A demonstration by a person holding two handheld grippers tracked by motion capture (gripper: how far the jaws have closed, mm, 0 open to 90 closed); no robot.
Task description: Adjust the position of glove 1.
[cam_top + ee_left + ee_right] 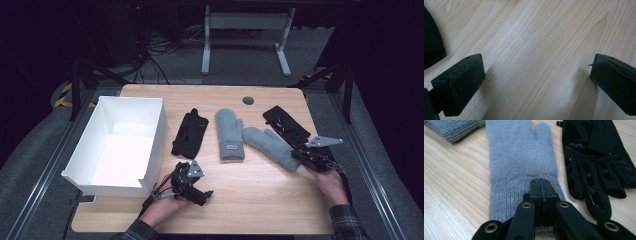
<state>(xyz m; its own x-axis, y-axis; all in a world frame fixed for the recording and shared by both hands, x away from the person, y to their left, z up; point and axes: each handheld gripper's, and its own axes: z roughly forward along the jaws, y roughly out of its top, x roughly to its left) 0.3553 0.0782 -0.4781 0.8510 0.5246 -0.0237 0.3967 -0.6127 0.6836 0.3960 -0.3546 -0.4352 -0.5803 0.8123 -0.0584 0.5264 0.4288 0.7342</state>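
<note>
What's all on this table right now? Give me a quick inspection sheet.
Surface: wooden table, with a round hole near the far edge.
Job's things: two grey mittens, two black gloves, white box.
Clutter: nothing seen.
Grippers: right hand-held gripper shut on the right mitten's cuff; left hand-held gripper open over bare wood.
Cables: cable at the left gripper; tangle on the floor.
Surroundings: dark room, white desk legs.

On the counter (260, 185), the box (120, 140) lies far left; rightward follow a glove (190, 132), two mittens (230, 132) (270, 145), then another glove (285, 122) at far right.
</note>
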